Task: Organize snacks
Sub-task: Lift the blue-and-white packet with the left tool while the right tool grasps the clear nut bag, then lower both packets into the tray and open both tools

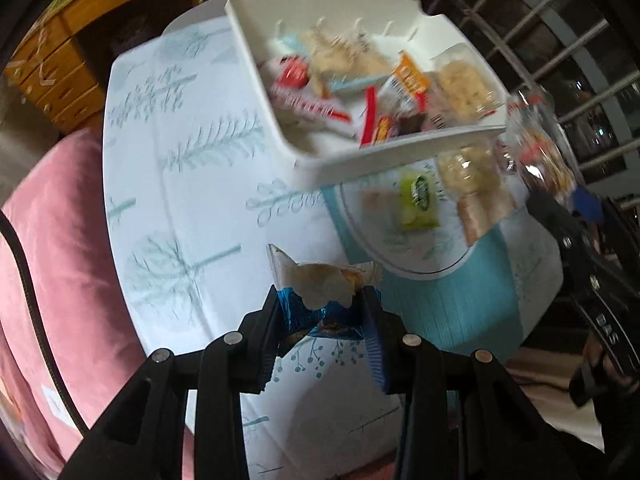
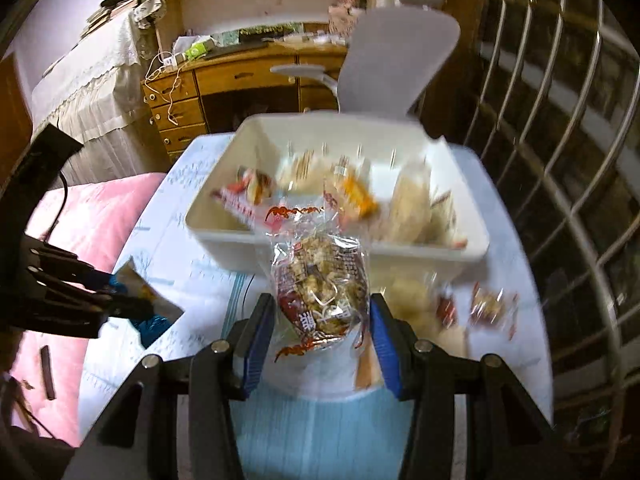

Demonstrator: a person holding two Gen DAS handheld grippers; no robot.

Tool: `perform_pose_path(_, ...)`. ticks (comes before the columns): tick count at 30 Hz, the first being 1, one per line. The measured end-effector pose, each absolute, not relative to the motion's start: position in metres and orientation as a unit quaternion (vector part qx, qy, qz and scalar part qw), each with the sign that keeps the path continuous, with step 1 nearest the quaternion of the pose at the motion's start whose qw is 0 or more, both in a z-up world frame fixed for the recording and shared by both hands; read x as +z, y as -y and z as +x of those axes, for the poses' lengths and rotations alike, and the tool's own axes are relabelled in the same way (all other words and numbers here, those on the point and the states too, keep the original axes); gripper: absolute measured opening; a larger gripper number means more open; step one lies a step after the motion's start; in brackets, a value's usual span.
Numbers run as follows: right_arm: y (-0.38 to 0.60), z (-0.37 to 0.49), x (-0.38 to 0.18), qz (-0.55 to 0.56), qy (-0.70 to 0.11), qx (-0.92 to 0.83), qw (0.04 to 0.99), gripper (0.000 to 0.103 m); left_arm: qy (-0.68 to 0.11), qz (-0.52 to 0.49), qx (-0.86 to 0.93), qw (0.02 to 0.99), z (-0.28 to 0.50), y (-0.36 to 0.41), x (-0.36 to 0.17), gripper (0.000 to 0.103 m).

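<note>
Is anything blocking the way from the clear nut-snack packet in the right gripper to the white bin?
Nothing visible does. The right gripper holds the clear snack packet just in front of the white bin, whose top is open. The left gripper, with its blue packet, is off to the side.

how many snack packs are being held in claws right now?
2. Blue-foil snack in the left claw; clear bag of nutty snack in the right claw. Both above the table, short of the white bin.

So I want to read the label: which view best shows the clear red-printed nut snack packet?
The right wrist view: the clear red-printed nut snack packet sits centred between the right gripper's pads. The left wrist view shows it only blurred at the edge.
</note>
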State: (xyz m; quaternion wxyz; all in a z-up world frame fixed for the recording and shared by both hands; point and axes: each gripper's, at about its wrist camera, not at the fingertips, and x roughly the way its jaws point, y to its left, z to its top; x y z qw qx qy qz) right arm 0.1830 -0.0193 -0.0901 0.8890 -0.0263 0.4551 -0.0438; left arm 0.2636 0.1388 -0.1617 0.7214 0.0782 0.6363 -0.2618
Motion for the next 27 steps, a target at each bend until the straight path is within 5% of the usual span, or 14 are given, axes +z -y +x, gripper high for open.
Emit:
perform_pose_path(19, 0.036, 0.261, -0.055, -0.021, -0.405, -0.073, 0.911, 0.048, -0.52, 0.011, -0.314, 0.794, 0.345, -0.106, -0.076, 0.036)
perform_pose_path(22, 0.037, 0.268, -0.057, -0.034, -0.405, -0.085, 0.91, 0.051, -0.521, -0.002, -0.301, 0.799, 0.351, -0.102, -0.077, 0.047)
perform_pose_path(24, 0.04, 0.268, -0.057, -0.042, -0.401, -0.118, 0.908, 0.064, -0.526, -0.002, -0.292, 0.799, 0.352, -0.101, -0.08, 0.058)
perform_pose_path(27, 0.045, 0.262, -0.055, -0.03, -0.401, -0.107, 0.909, 0.064, -0.529, 0.006, -0.285, 0.799, 0.349, -0.101, -0.084, 0.058)
